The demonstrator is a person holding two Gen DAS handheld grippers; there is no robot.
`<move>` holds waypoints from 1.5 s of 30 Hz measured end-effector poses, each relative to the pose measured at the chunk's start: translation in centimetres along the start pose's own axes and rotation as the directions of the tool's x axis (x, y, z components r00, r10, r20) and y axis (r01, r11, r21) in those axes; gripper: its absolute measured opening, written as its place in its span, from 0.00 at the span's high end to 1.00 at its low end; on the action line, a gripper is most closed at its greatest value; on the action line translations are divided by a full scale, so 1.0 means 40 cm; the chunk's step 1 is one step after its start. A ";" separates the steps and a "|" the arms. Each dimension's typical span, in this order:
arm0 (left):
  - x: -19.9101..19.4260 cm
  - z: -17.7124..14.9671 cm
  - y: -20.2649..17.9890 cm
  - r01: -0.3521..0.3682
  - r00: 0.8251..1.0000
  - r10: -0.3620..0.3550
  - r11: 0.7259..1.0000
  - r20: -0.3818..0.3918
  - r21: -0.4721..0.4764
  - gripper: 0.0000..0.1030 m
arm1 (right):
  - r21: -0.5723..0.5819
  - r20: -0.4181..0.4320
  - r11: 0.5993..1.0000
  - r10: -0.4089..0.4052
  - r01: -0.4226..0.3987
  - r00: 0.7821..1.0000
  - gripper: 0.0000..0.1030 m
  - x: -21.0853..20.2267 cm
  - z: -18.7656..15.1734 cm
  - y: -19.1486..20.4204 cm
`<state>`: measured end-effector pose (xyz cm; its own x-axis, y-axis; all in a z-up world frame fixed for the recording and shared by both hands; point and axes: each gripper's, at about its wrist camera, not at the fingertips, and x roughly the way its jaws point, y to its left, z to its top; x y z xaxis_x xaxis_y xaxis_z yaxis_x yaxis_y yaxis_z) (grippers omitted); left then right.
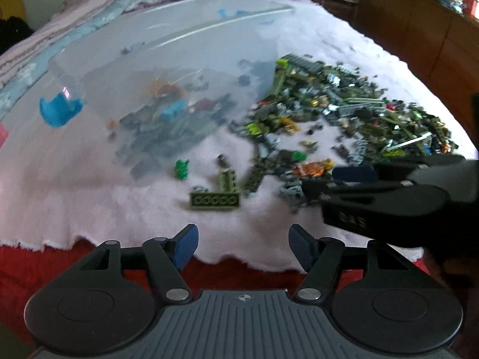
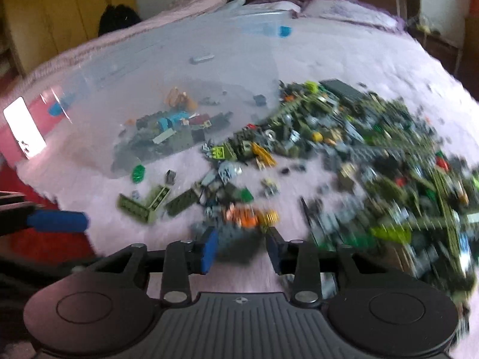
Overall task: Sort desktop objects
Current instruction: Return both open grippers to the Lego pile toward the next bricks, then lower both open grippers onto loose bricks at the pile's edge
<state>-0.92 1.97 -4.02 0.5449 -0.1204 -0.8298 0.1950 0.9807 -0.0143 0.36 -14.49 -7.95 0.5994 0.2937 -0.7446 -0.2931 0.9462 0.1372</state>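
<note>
The left gripper [image 1: 243, 246] hangs at the bottom of the frame, jaws spread and empty. The right gripper [image 2: 241, 249] has its jaws spread around blurred grey bricks [image 2: 236, 239]. The brick pile [image 2: 374, 155] lies on the bed [image 2: 344, 48], right of the clear bin [image 2: 167, 68].

Left tongs [image 1: 243, 246] agape; bricks [image 1: 344, 110] beyond.

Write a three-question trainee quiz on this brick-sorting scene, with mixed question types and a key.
1. True or false: the left tongs grip a brick.
2. The clear bin holds: A) nothing B) some bricks C) the whole brick pile.
3. Fill in: the long olive brick lies on the pink ____.

Key: 1 false, they are open and empty. 2 B. 3 blanket.
</note>
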 end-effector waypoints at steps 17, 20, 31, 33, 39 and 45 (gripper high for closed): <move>0.057 -0.010 0.001 0.004 1.000 -0.005 1.000 -0.015 -0.013 0.35 | 0.067 -0.061 0.996 0.068 -0.064 0.996 0.64 -0.065 -0.101 -0.031; 0.066 -0.012 0.011 0.004 1.000 -0.004 1.000 -0.015 -0.031 0.35 | 0.068 -0.016 0.996 0.058 -0.057 0.998 0.64 -0.082 -0.084 -0.029; 0.099 0.001 0.044 -0.031 1.000 0.031 0.998 -0.003 -0.052 0.35 | -0.053 -0.026 0.996 0.075 -0.077 0.997 0.81 0.070 0.053 0.037; 0.103 0.002 0.047 -0.038 0.999 0.038 0.998 -0.001 -0.046 0.35 | -0.055 -0.051 0.997 0.056 -0.059 0.997 0.81 0.082 0.049 0.047; 0.113 0.006 0.055 -0.060 0.998 0.060 0.998 0.006 -0.028 0.34 | -0.013 -0.092 0.995 0.102 -0.104 0.990 0.82 0.018 -0.030 0.028; 0.113 0.001 0.062 -0.060 0.998 0.060 0.997 0.012 -0.039 0.34 | 0.023 -0.063 0.993 0.115 -0.114 0.991 0.82 -0.048 -0.074 0.016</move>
<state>2.06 3.85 -7.76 0.5657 -0.0632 -0.8222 0.1301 0.9914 0.0133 -3.17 -14.85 -8.36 0.5138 0.3916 -0.7633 -0.3425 0.9094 0.2360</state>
